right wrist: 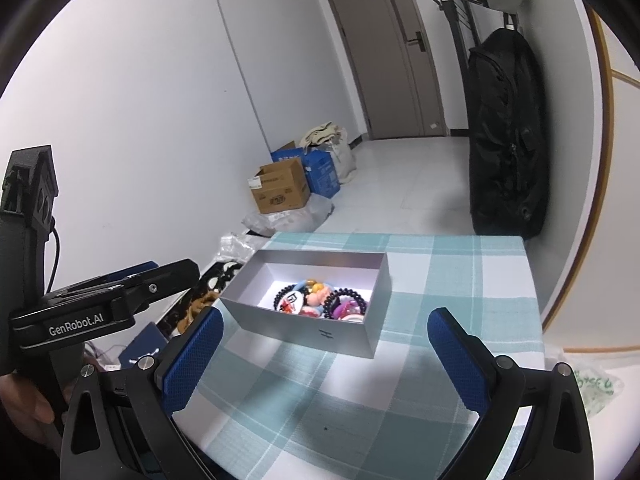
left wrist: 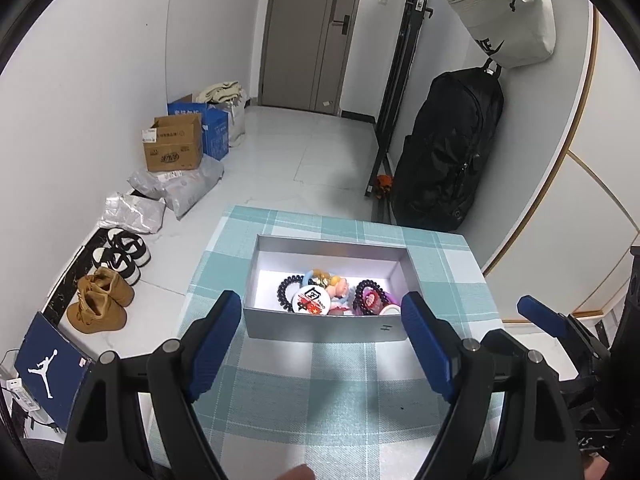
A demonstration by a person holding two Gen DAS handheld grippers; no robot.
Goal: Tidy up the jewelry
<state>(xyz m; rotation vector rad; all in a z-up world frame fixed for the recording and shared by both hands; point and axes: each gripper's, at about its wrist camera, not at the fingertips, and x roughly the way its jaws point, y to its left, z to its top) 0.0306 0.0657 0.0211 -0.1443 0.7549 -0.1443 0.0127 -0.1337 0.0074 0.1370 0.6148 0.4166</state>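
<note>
My left gripper (left wrist: 320, 340) and right gripper (right wrist: 326, 354): jaws spread wide, nothing held. The grey box (left wrist: 326, 326) sits just ahead of both, on the checked tablecloth (right wrist: 440, 280). Jewelry (left wrist: 336, 294) lies heaped inside.

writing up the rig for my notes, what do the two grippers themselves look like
Both match: black plastic bodies with silver screws, and two flat fingers faced with textured blue pads. The left gripper shows white "GenRobot.AI" lettering on its side and a thin black cable in the right wrist view. The right gripper shows no lettering here.
</note>
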